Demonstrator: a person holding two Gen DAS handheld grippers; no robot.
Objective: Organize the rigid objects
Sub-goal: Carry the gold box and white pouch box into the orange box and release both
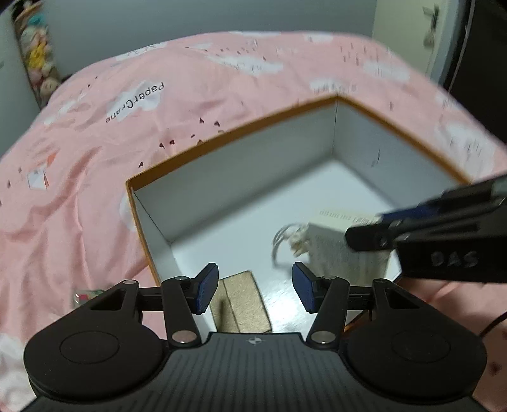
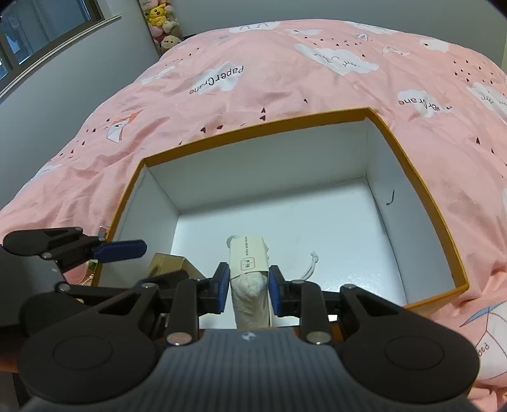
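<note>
An open box point(image 1: 253, 177) with orange outside and white inside lies on a pink bedspread point(image 1: 95, 206). My left gripper point(image 1: 255, 290) hangs open over its near left corner, with a flat tan carton point(image 1: 244, 301) on the floor below the gap and no pad touching it. My right gripper point(image 2: 247, 286) is shut on a white cloth pouch point(image 2: 250, 263) with a paper band and a white cord, held above the floor of the box point(image 2: 253, 171). The left wrist view shows that pouch point(image 1: 342, 253) and the right gripper point(image 1: 370, 229) at the right. The tan carton point(image 2: 168, 263) lies left of the pouch.
The bedspread point(image 2: 285, 79) surrounds the box on all sides. A small clear item point(image 1: 85, 294) lies on the cloth just outside the box's left wall. Plush toys point(image 2: 161, 22) are piled in the far corner beside a window. The back half of the box floor is bare.
</note>
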